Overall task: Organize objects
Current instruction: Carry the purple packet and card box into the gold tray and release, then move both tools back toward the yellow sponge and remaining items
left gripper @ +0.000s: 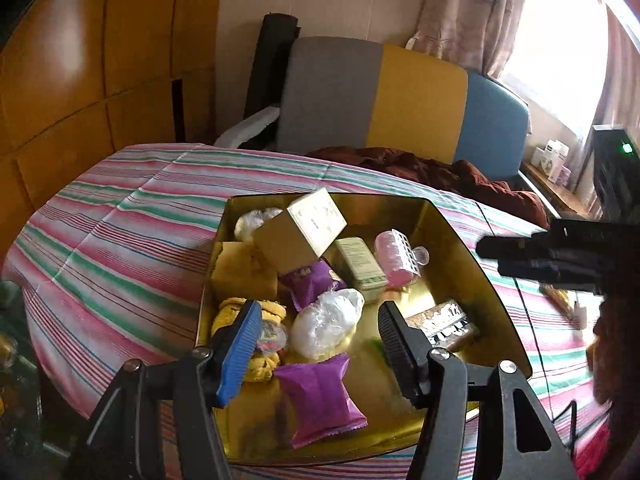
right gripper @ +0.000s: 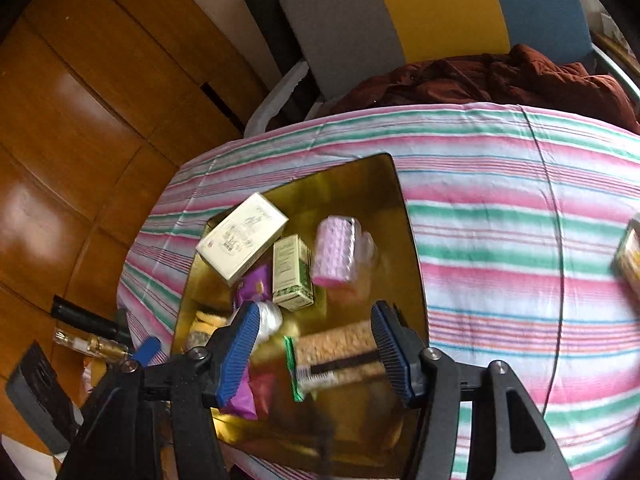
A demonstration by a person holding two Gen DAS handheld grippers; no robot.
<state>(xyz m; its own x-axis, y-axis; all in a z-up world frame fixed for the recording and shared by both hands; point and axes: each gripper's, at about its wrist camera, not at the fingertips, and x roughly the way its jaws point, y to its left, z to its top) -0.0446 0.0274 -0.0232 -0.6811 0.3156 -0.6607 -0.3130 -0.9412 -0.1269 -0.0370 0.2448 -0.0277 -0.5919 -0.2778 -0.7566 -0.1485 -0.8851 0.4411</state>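
Note:
A gold tray (left gripper: 460, 232) (right gripper: 384, 184) on the striped cloth holds a cream box (left gripper: 308, 228), a small green-and-white box (left gripper: 360, 264), a pink roller (left gripper: 394, 258), two purple packets (left gripper: 320, 396), a white plastic bag (left gripper: 326, 322), a yellow fabric item (left gripper: 232, 312) and a snack bar (left gripper: 440, 322). My left gripper (left gripper: 316, 344) hovers open over the tray's near part, above the white bag, with its pads touching nothing. My right gripper (right gripper: 316, 352) is open above the blurred snack bar (right gripper: 340, 354). The left pad stands clear of the bar.
The striped tablecloth (left gripper: 120, 240) drops off at the left and near edges. Behind the table stands a grey, yellow and blue chair (left gripper: 400, 96) with a maroon cloth (left gripper: 440, 172) on it. Wooden cabinets (left gripper: 80, 80) are on the left. A yellowish packet (right gripper: 630, 256) lies on the cloth at the right.

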